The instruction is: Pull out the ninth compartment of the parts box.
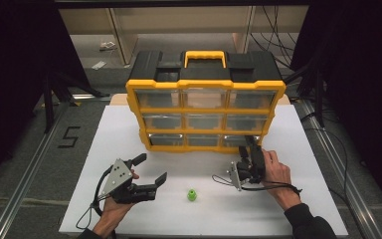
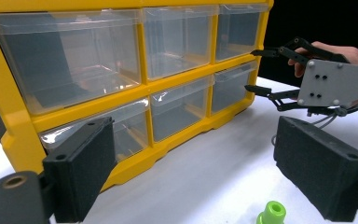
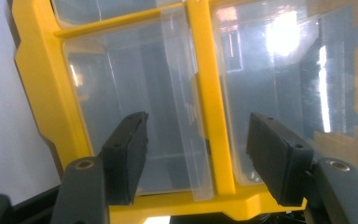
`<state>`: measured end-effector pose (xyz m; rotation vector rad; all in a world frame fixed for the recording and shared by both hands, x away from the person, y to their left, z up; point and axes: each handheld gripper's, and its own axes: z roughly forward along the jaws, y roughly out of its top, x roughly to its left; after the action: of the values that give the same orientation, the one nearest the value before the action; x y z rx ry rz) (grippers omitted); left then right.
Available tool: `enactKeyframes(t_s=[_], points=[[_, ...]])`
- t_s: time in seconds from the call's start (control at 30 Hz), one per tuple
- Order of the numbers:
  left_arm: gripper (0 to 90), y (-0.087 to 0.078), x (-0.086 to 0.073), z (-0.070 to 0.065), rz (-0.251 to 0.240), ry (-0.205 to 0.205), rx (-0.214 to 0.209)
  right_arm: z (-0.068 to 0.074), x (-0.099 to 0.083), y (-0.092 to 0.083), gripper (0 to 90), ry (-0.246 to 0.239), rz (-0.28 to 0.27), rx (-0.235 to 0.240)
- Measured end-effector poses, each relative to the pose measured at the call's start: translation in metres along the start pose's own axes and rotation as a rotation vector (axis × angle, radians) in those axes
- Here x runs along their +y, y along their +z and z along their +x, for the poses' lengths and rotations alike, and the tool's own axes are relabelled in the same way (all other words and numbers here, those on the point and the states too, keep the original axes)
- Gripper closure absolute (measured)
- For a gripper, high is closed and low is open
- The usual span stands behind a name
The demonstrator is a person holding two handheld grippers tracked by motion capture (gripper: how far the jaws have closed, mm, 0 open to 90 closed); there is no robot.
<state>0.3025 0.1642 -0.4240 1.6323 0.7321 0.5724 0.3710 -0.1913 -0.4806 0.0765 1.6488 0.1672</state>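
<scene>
A yellow and black drawer cabinet [image 1: 204,94] with clear plastic drawers stands at the back of the white board [image 1: 119,134]. My right gripper [image 1: 247,148] is at its bottom right drawer [image 1: 237,141]. The jaws stand open on either side of a yellow divider [image 3: 208,93] and a clear drawer lip [image 3: 186,107], with no pad pressing on either. My left gripper [image 1: 152,168] rests open at the front left with nothing between its pads [image 2: 86,163]. A small green piece [image 1: 192,194] lies on the board just right of it.
The cabinet's drawers [image 2: 74,60] look empty through the clear fronts. Cables trail from both grippers across the board. A metal rail [image 1: 35,164] runs along the floor on the left, and shelving stands behind the cabinet.
</scene>
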Motion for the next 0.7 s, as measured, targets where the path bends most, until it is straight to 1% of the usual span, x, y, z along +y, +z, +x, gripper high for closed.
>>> enactKeyframes(t_s=[0.17, 0.23, 0.27, 0.33, 0.37, 0.47, 0.5, 0.53, 0.7], points=[[12.5, 0.0, 0.0, 0.0, -0.002, -0.001, -0.003, 0.003, 0.0, 0.003, 44.0, -0.011, -0.003, -0.017], [12.5, 0.0, 0.0, 0.0, 0.0, 0.0, -0.003, 0.003, 0.001, 0.005, 46.8, -0.031, -0.009, -0.032], [12.5, 0.0, 0.0, 0.0, 0.0, 0.001, -0.004, 0.004, 0.001, 0.005, 47.8, -0.027, -0.003, -0.039], [12.5, 0.0, 0.0, 0.0, -0.001, 0.001, -0.004, 0.005, 0.002, 0.006, 48.9, -0.031, -0.01, -0.04], [12.5, 0.0, 0.0, 0.0, 0.0, 0.001, -0.004, 0.005, 0.002, 0.007, 51.0, -0.045, -0.009, -0.047], [12.6, 0.0, 0.0, 0.0, 0.0, 0.002, -0.005, 0.007, 0.003, 0.008, 52.4, -0.042, -0.018, -0.057], [12.6, 0.0, 0.0, 0.0, 0.0, 0.002, -0.005, 0.007, 0.003, 0.008, 53.0, -0.051, -0.01, -0.057], [12.6, 0.0, 0.0, 0.0, 0.0, 0.001, -0.005, 0.007, 0.003, 0.008, 53.7, -0.06, -0.015, -0.062], [12.6, 0.0, 0.0, 0.0, 0.0, 0.001, -0.004, 0.008, 0.004, 0.011, 57.6, -0.069, -0.015, -0.077]])
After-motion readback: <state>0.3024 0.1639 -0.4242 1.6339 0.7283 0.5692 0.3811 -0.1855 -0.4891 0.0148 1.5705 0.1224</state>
